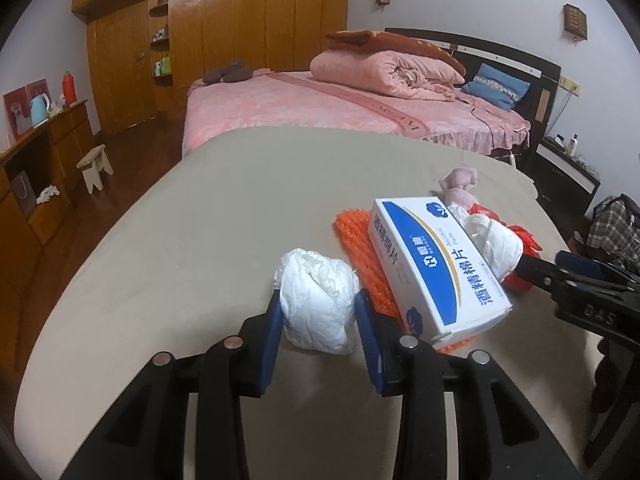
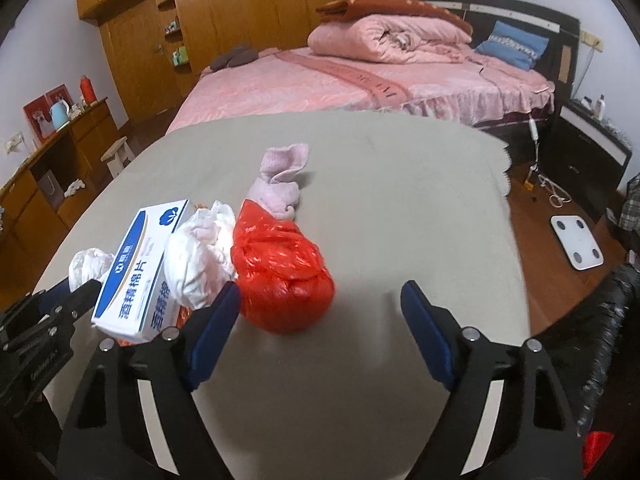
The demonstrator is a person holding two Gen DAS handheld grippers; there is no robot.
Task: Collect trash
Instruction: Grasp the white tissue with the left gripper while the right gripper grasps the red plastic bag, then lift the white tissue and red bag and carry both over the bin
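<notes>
My left gripper (image 1: 320,320) is shut on a crumpled white tissue wad (image 1: 316,300) resting on the beige tablecloth (image 1: 200,240). Right of it a blue-and-white box (image 1: 436,264) lies on an orange mesh sheet (image 1: 354,236). A second white wad (image 2: 200,256) leans on the box (image 2: 140,268). My right gripper (image 2: 320,292) stands open. A red plastic bag (image 2: 280,268) lies between its fingers, close to the left fingertip (image 2: 228,300) and well apart from the right one. A pink sock (image 2: 280,176) lies just beyond the bag.
A black bin bag (image 2: 612,320) hangs off the table's right edge. A white scale (image 2: 576,240) lies on the wooden floor. A pink bed (image 2: 360,76) stands past the table, with a small stool (image 1: 94,164) and a wooden cabinet (image 1: 48,152) to the left.
</notes>
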